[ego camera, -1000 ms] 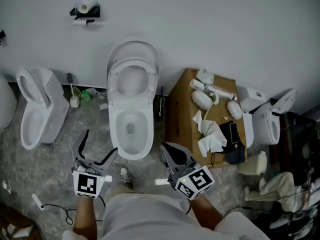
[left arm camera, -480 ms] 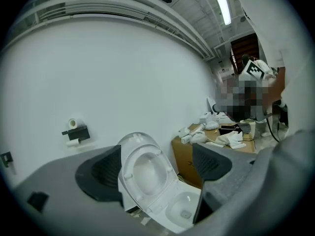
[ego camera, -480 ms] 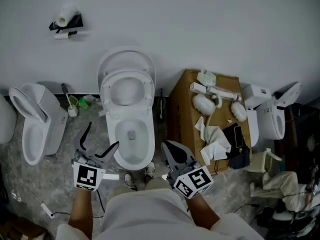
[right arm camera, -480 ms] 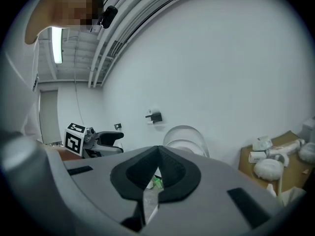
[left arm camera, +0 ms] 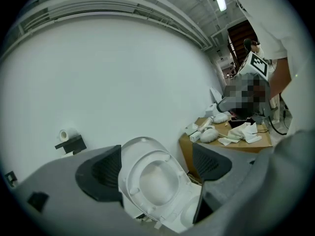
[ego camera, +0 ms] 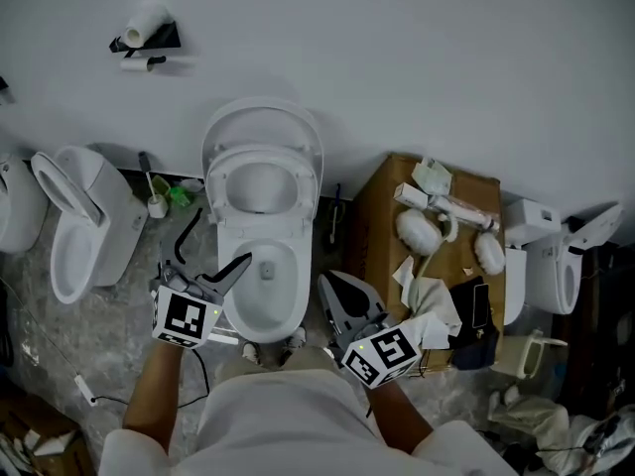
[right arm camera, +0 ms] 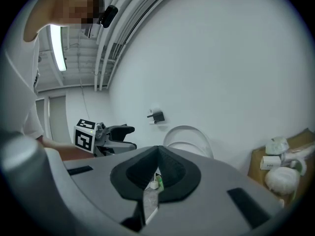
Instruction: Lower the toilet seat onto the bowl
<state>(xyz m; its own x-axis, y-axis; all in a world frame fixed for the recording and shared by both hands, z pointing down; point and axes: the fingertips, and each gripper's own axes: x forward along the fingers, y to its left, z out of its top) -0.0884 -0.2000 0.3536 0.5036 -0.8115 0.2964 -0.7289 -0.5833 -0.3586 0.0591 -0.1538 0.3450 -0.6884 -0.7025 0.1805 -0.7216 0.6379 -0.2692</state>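
Against a white wall (ego camera: 417, 58), the toilet seat (ego camera: 224, 178) stands raised behind the bowl (ego camera: 296, 291). It is probably stiff, hinged and light, best taken at its top rim. The left gripper (ego camera: 213, 248) has its fingers apart, and the right gripper (ego camera: 332, 291) has its fingers together.

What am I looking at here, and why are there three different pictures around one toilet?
There is no robot here. A person holds a clamp-like tool with two jaws and a marker cube in each hand.

The top-down picture comes from a camera on the person's head. It shows the left hand-held gripper and the right hand-held gripper in front of a white toilet.

The other two pictures come from cameras riding on each tool, looking along its jaws. The left one's jaws stand apart with nothing gripped. The right one's are together and empty.

The toilet seat is raised in front of the raised lid, above the open bowl. On the floor beside the toilet stands a cardboard box with white clutter on top. Nothing is held.
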